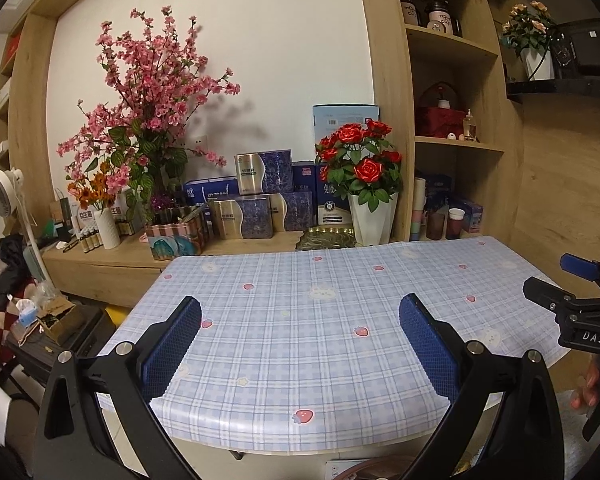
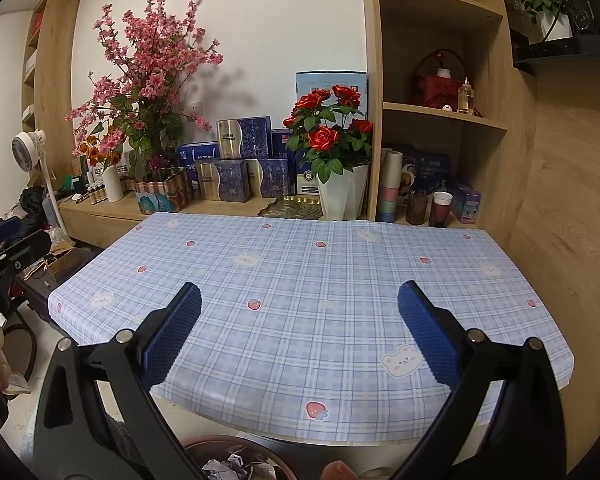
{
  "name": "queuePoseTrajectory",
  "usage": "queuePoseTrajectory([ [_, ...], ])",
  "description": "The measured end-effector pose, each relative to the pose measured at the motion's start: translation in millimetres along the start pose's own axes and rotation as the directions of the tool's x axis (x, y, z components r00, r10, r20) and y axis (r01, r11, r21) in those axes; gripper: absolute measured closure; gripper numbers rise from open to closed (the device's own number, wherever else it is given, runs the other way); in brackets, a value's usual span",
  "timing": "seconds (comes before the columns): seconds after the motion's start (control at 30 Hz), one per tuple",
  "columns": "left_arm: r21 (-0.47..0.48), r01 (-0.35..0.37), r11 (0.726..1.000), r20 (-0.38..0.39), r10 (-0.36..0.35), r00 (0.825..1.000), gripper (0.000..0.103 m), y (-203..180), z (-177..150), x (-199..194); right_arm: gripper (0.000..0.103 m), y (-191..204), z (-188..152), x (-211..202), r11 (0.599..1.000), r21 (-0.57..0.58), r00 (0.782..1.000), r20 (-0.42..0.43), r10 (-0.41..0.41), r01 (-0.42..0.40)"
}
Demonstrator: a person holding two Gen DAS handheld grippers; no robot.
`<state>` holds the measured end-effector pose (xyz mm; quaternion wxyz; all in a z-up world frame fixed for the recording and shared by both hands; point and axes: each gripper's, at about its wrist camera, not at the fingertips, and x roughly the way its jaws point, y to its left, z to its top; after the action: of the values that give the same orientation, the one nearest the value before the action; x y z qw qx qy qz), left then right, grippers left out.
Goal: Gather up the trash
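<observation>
Where roses (image 2: pixel 328 120) stand, checked tablecloth (image 2: pixel 300 272).

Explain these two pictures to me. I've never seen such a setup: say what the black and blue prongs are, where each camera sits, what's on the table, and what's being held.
A person holds a two-finger gripper in each hand; no robot arm. Each picture comes from a camera on one gripper, looking along its blue-padded fingers. The left gripper and right gripper are both open and hold nothing. Below them is a table under a blue checked cloth; nothing lies on it. In the right view, a bin with crumpled paper sits below the table's near edge. Flowers and boxes stand on the counter behind.
</observation>
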<state>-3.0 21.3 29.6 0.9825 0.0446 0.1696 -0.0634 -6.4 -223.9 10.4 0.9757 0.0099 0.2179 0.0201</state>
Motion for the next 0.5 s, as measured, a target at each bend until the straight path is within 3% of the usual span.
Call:
queuePoseTrajectory([
  [0.5,0.006,-0.023,1.000,-0.024,0.023,0.999,0.006,5.5,-3.4,2.9,0.006,3.0,2.2,-0.1,1.000,-0.004,1.000,0.000,0.007,-0.007],
])
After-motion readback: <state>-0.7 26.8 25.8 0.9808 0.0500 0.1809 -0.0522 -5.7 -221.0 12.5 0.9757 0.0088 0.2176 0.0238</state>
